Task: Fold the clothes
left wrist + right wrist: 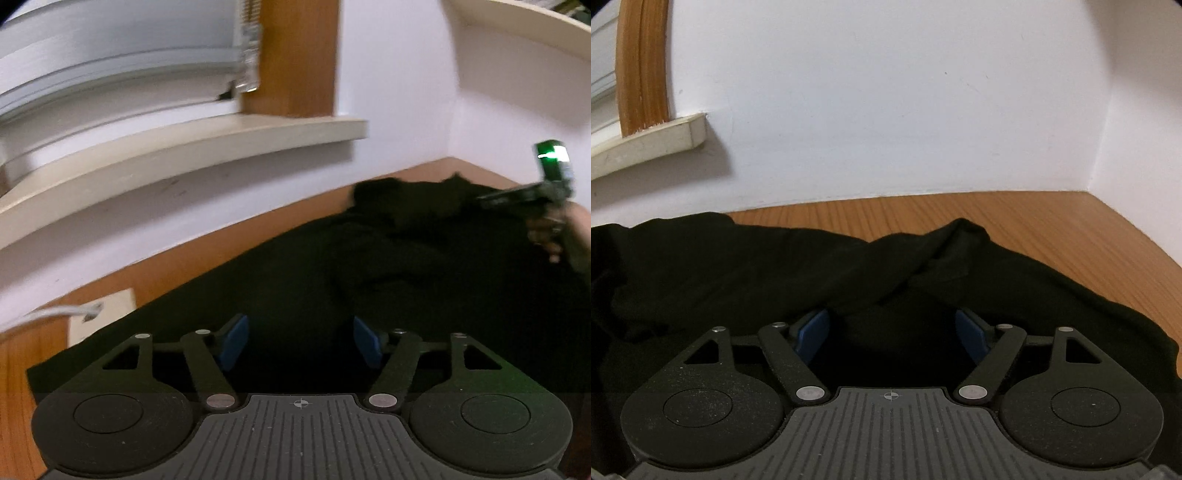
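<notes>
We are holding both grippers over a black garment (746, 266) lying rumpled on the wooden counter (1052, 229) by the wall. The left gripper (301, 341) is hovering, jaws apart and empty, above the flat near edge; the right gripper (892, 334), jaws likewise spread and pinching nothing, is sitting closer to the bunched folds just ahead, which run crosswise toward the counter's far side.

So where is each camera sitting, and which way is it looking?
Left wrist: sits on the left gripper, looking down across the black cloth garment toward the window sill; the right gripper and hand show.
Right wrist: sits on the right gripper, facing the white wall corner.
Shared: the garment and brown wooden table.
</notes>
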Available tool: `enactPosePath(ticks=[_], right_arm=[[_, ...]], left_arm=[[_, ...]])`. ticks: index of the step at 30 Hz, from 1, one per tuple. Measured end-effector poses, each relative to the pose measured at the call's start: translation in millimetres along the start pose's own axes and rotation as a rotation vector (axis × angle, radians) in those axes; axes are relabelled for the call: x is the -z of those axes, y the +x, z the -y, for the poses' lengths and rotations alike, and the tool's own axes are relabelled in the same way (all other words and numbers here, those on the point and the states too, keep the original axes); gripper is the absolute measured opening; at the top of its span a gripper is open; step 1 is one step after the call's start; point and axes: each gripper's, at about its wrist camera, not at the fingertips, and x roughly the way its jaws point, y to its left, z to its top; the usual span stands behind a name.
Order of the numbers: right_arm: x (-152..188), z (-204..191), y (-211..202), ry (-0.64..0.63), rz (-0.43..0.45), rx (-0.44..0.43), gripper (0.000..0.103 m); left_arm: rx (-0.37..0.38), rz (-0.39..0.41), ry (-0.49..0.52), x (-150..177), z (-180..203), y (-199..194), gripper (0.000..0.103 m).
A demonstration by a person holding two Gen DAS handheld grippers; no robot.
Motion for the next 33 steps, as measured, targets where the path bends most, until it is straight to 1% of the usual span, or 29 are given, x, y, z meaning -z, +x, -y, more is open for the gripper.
enactPosePath(ticks=[3, 5, 6, 7, 8, 9, 12, 16, 19, 21, 22, 23, 24, 27, 29, 31, 33], right_arm=[[0, 2, 0, 0.007, -0.002, -0.003, 0.075], [0, 2, 0, 0.007, -0.002, -0.003, 0.076], [0, 2, 0, 0.007, -0.001, -0.002, 0.076], [0, 1, 0, 0.005, -0.001, -0.001, 0.076], [0, 1, 0, 0.003, -0.001, -0.001, 0.076], [0, 1, 0, 0.002, -0.001, 0.000, 0.076], [0, 2, 0, 0.007, -0.002, -0.004, 0.076], [0, 0, -1, -0.002, 0.001, 0.005, 0.076], [0, -3, -1, -0.018, 0.005, 0.018, 0.076], [0, -4, -1, -0.024, 0.008, 0.022, 0.076], [0, -4, -1, -0.025, 0.008, 0.022, 0.076], [0, -4, -1, -0.026, 0.008, 0.022, 0.076], [0, -4, -1, -0.026, 0.008, 0.022, 0.076], [0, -3, -1, -0.024, 0.007, 0.019, 0.076], [0, -3, 0, -0.024, 0.007, 0.018, 0.076], [0, -3, 0, -0.023, 0.007, 0.017, 0.076], [0, -3, 0, -0.025, 0.007, 0.018, 0.076]], left_arm=[[0.013, -0.014, -0.023, 1, -4, 12, 0.071], [0.014, -0.011, -0.012, 0, -3, 17, 0.068], [0.012, -0.007, 0.005, -1, -1, 16, 0.056], [0.015, -0.001, 0.022, -2, 0, 15, 0.041], [0.017, 0.004, 0.035, -3, 1, 14, 0.029], [0.014, 0.010, 0.049, -4, 3, 11, 0.010], [0.018, 0.044, 0.046, -11, 0, -8, 0.010], [0.000, 0.141, 0.036, -24, -12, -68, 0.010], [-0.030, 0.191, 0.005, -31, -31, -120, 0.010], [-0.061, 0.202, -0.014, -32, -45, -146, 0.010], [-0.063, 0.181, -0.023, -30, -50, -152, 0.011], [-0.065, 0.152, -0.028, -25, -55, -154, 0.013], [-0.072, 0.127, -0.026, -19, -59, -154, 0.017], [-0.119, 0.055, -0.022, 1, -69, -146, 0.018], [-0.111, 0.037, -0.051, 10, -75, -142, 0.021], [-0.101, 0.035, -0.053, 12, -72, -134, 0.033], [-0.078, 0.029, -0.033, 9, -61, -122, 0.035]])
